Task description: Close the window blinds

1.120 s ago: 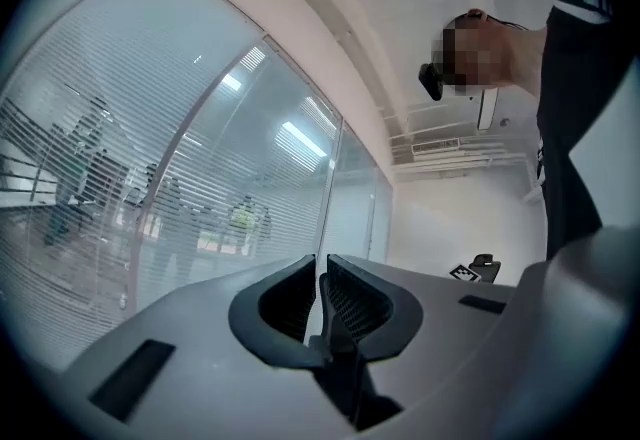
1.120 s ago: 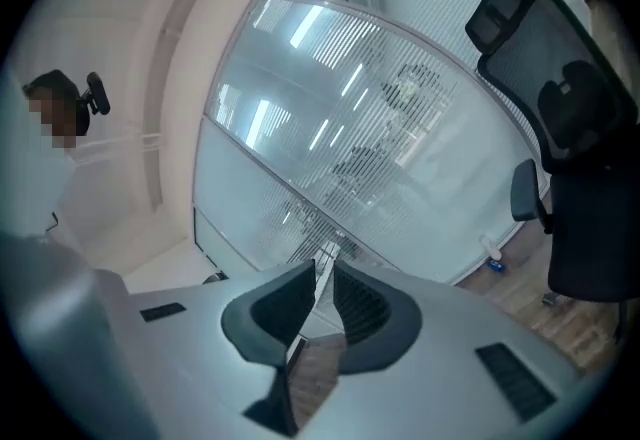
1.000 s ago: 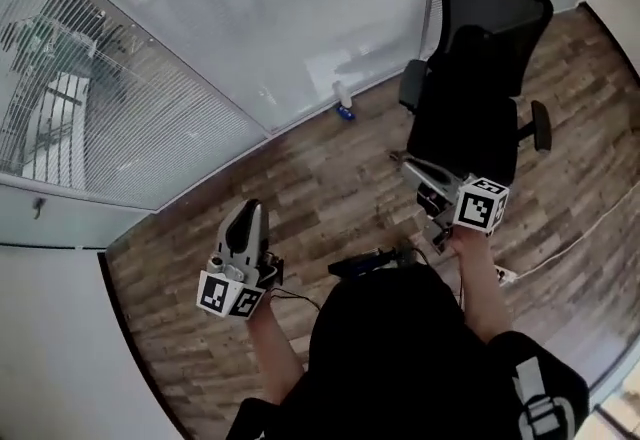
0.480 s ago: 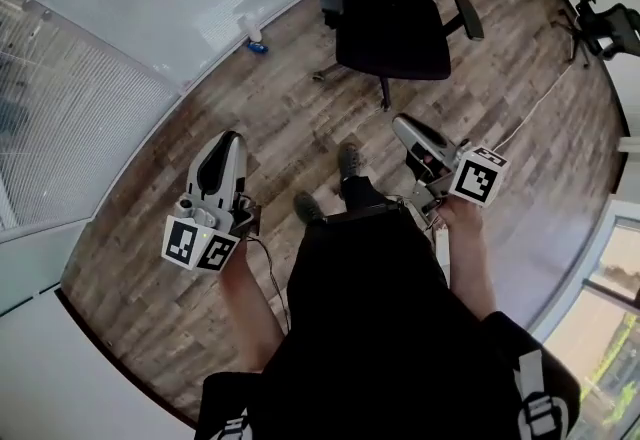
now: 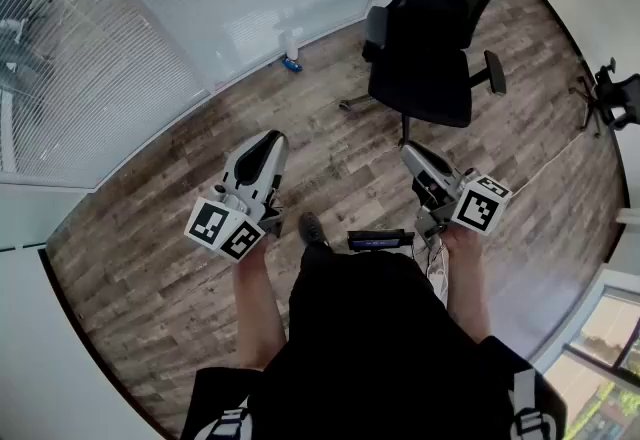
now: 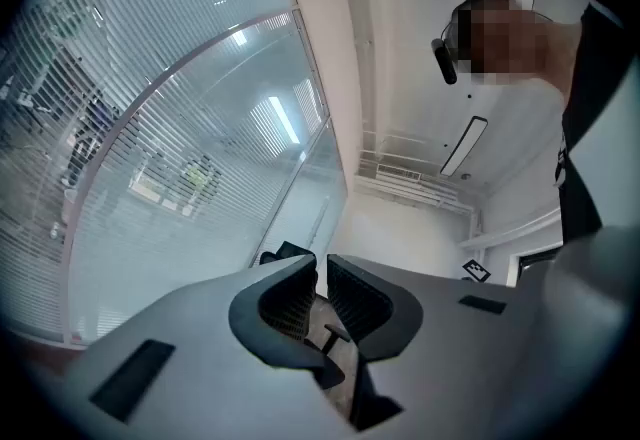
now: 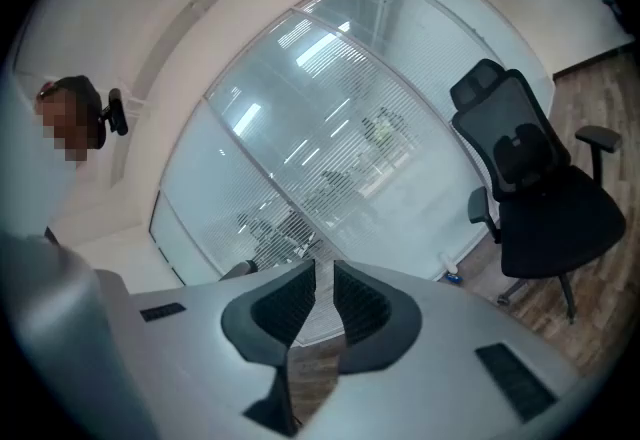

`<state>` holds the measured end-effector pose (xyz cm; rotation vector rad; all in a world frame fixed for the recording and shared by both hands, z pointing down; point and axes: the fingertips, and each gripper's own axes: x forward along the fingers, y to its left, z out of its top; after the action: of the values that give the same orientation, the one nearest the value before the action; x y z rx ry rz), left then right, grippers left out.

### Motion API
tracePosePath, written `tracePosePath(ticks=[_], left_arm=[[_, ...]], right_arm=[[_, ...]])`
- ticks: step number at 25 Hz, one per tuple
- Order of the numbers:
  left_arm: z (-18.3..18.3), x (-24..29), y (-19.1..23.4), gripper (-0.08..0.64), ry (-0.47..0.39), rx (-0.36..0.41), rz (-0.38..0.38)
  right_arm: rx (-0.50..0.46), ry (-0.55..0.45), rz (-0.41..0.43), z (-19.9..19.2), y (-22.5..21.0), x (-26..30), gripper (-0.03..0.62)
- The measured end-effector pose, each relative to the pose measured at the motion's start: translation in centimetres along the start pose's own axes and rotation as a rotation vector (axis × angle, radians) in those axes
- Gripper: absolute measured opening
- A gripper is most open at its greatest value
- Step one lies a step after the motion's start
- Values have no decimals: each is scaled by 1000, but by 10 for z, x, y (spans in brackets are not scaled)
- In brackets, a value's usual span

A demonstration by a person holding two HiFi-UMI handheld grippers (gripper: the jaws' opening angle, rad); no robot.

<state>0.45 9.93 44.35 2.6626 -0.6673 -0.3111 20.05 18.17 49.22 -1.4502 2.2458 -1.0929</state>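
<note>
The window blinds (image 5: 90, 58) hang behind a glass wall at the upper left of the head view, their slats part open so shapes show through. They also fill the left of the left gripper view (image 6: 120, 128) and the middle of the right gripper view (image 7: 330, 158). My left gripper (image 5: 268, 140) is held at waist height over the wood floor, pointing toward the glass, well short of it. Its jaws (image 6: 322, 268) stand nearly together with nothing between them. My right gripper (image 5: 410, 150) is level with it, its jaws (image 7: 325, 273) likewise close together and empty.
A black office chair (image 5: 430, 38) stands just ahead of the right gripper, seen too in the right gripper view (image 7: 540, 188). A small blue-based bottle (image 5: 291, 60) sits at the foot of the glass. A white cable (image 5: 560, 153) crosses the floor on the right, near a second chair's base (image 5: 615, 93).
The head view swung away from the glass wall and back toward it. Both grippers stayed at waist height with jaws unchanged; the left one now sits a little higher and further right in view.
</note>
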Motion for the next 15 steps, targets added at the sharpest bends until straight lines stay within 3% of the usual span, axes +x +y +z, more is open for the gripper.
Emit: tracePosePath(ticks=[3, 7, 15], left_arm=[[-4, 4, -4, 46, 2, -40, 14], [-21, 18, -33, 46, 31, -83, 12], [-45, 13, -118, 46, 90, 5, 135]], right_arm=[[-37, 13, 18, 2, 8, -6, 60], [7, 1, 32, -1, -9, -41, 60], [77, 8, 177, 4, -32, -100, 60]])
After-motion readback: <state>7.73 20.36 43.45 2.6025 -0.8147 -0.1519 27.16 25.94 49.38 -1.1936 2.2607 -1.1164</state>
